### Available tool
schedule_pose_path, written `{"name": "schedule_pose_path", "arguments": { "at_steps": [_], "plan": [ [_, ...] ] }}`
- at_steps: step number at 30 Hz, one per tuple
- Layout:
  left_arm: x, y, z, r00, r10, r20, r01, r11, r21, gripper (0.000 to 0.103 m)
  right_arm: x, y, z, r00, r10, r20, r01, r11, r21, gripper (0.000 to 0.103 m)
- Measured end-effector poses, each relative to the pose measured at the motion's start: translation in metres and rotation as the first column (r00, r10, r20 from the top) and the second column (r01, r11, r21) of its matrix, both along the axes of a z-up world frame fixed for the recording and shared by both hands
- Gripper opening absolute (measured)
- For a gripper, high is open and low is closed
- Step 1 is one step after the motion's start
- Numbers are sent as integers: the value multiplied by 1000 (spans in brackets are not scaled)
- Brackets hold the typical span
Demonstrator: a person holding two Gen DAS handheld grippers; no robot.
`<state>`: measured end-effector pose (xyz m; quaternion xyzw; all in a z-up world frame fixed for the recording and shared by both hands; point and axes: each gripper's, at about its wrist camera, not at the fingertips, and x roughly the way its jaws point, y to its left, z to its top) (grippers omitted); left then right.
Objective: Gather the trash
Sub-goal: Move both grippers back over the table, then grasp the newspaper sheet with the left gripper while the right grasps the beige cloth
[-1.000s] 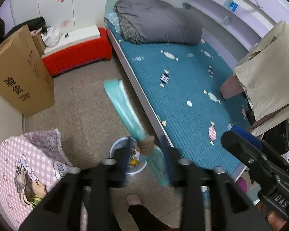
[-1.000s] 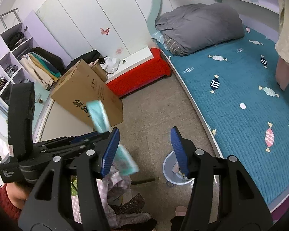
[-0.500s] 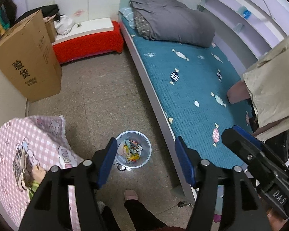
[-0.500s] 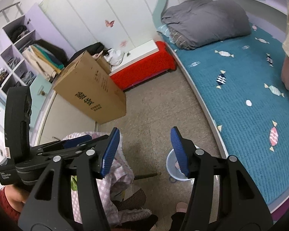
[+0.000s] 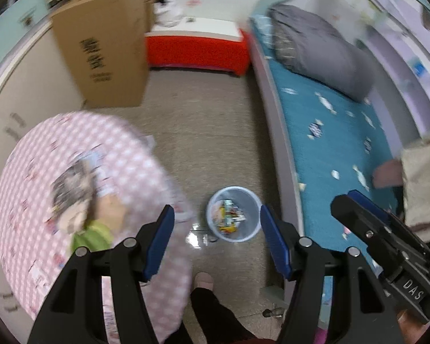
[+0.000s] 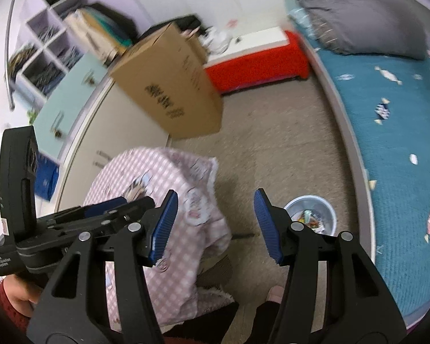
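Left gripper point(image 5: 216, 242): fingers standing spread, gripping nothing.
Right gripper point(image 6: 215, 225): fingers spread, empty.
Trash bin point(image 5: 234, 213): sitting on floor beside bed point(image 5: 329, 149), holding wrappers.
Pink checked cloth point(image 5: 71, 189): lying left of bin.
Cardboard box point(image 5: 103, 46): standing beyond.

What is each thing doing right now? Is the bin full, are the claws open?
Left claw: open, nothing between its pads.
Right claw: open, empty.
Bin: upright on the floor, colourful wrappers inside, not full.
Cardboard box: standing, closed.
Grey blanket: bunched up on the bed.
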<state>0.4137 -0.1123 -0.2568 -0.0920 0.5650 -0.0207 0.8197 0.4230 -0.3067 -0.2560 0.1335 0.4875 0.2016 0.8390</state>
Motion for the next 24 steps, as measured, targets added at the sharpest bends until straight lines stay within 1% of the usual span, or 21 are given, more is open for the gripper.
{"name": "schedule_pose_path", "arguments": {
  "at_steps": [6,9,12,15,18,21,24],
  "plan": [
    [-16,81,-21,992,124,-34,-121,990,77,64,3,70,-20,995,94,-46,-95,995,-20,55],
    [-20,115,-34,987,154,-53,-148,983,113,67,2,100,-31,991,117,-72,-118,993,-19,57],
    [-21,136,-47,984,158,-81,-146,980,139,69,3,127,-43,986,134,-95,-137,990,-29,58],
    [-19,152,-63,984,133,-115,-117,983,141,70,3,147,-55,983,137,-121,-142,989,-34,58],
    [-15,153,-77,986,94,-135,-69,981,180,70,5,163,-68,980,130,-148,-138,989,-45,58],
    [-9,148,-91,987,35,-154,1,973,231,70,6,175,-80,978,122,-169,-134,989,-62,58],
    [-4,141,-103,987,-29,-156,72,957,282,70,9,179,-92,976,106,-191,-122,989,-78,58]
  ]
}}
